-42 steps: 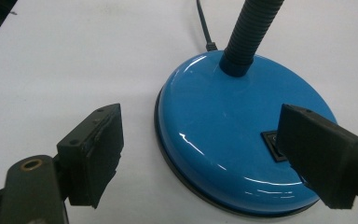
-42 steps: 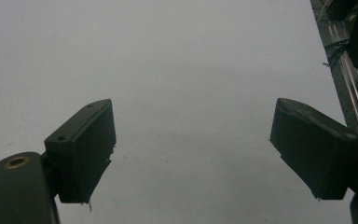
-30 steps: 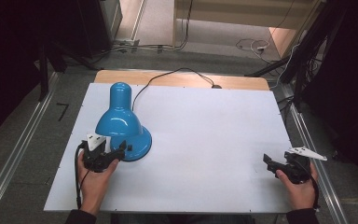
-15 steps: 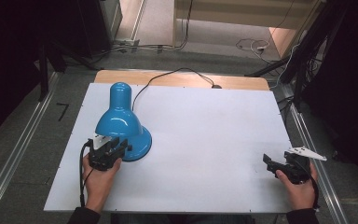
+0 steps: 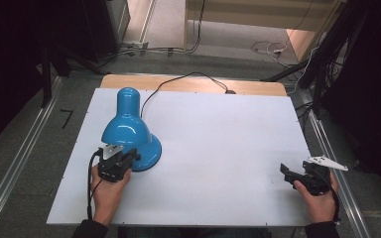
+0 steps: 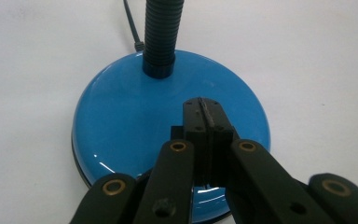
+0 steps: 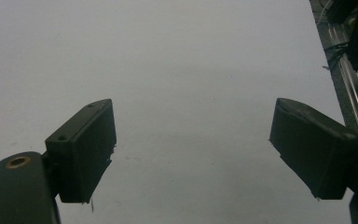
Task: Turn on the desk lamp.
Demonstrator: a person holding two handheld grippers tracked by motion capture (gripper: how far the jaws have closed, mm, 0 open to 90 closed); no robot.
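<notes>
The left hand-held gripper (image 6: 205,109) has just been closing its jaws: a second ago they stood apart in front of the blue lamp (image 5: 129,131), and now the two pads are pressed flat together with nothing between them. In the left gripper view the closed tips sit over the round blue base (image 6: 121,126) of the lamp. In the high view this hand-held gripper has also come a little nearer to the lamp's near edge than before.
</notes>
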